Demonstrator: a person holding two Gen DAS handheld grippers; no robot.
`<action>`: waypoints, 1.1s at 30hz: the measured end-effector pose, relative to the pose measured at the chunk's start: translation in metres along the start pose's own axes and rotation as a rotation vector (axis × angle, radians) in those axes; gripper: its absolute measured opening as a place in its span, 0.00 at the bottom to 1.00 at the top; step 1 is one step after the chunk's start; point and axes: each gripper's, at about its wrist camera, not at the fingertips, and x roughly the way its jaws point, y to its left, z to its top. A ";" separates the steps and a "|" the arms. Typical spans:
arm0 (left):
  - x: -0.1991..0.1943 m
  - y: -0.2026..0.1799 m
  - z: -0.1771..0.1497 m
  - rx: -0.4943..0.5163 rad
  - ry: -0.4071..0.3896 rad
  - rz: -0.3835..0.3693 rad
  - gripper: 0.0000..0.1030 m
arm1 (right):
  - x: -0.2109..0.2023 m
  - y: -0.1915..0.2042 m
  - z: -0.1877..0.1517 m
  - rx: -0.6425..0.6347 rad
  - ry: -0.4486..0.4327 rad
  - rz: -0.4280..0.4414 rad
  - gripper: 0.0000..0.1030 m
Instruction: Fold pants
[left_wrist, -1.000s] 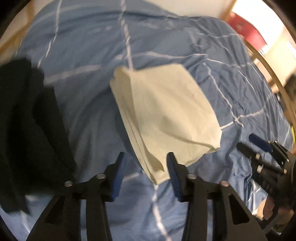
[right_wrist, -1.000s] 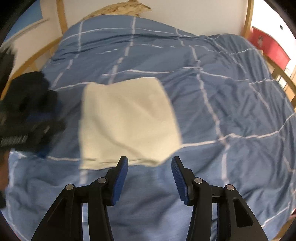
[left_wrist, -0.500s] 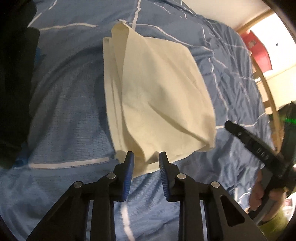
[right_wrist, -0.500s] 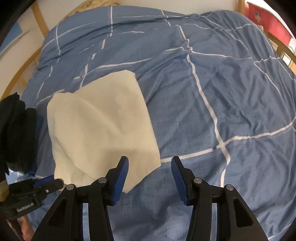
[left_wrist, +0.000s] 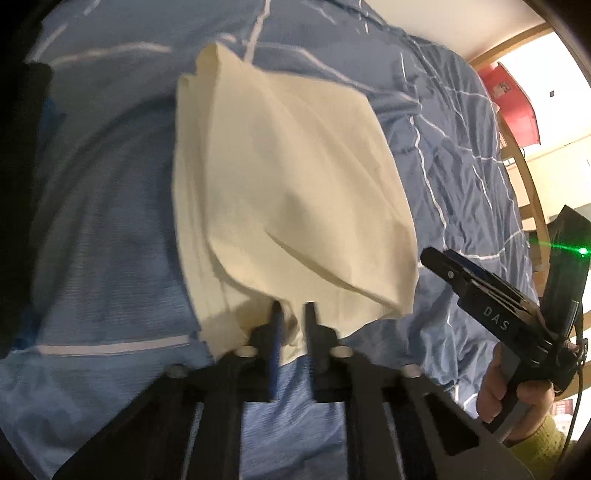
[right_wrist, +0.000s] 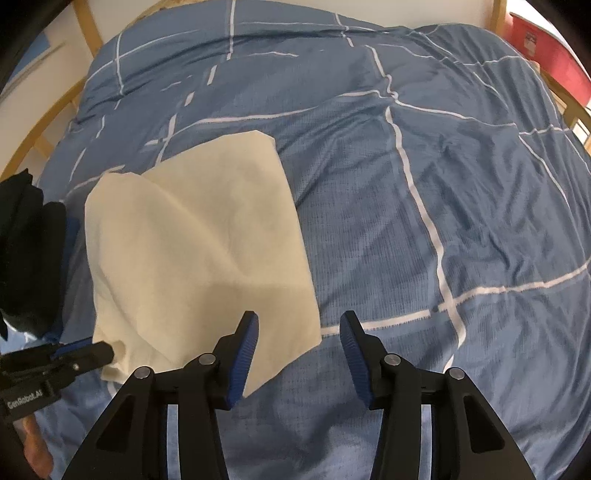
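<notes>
One pair of cream pants (left_wrist: 291, 192) lies before us, folded into a soft, roughly square packet of thin, matte woven cloth, its stacked layers showing along one side and a few shallow creases running across the top. It rests on the bed (right_wrist: 424, 206), toward the left side of it in the right wrist view, on a blue waffle-textured duvet crossed by white grid lines; a curved wooden bed frame (right_wrist: 86, 27) rims the far edge. We hold two grippers, both black with ribbed blue pads. Our left gripper (left_wrist: 293, 314) is clenched on the near edge of the pants, fingers nearly together with cloth bunched between them. Our right gripper (right_wrist: 299, 325) is released, fingers spread wide, hovering just beside the packet's near right corner. One pile of dark clothing (right_wrist: 29, 251) sits at the bed's left edge.
</notes>
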 end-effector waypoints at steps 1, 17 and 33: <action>0.001 0.001 0.000 -0.009 0.005 -0.008 0.03 | 0.003 0.000 0.002 -0.006 0.004 0.006 0.42; -0.015 0.024 -0.028 -0.056 0.037 0.086 0.02 | 0.046 0.011 -0.003 -0.084 0.097 -0.072 0.30; -0.027 0.014 -0.026 -0.044 0.008 0.102 0.02 | -0.017 0.033 -0.048 -0.279 0.138 0.083 0.32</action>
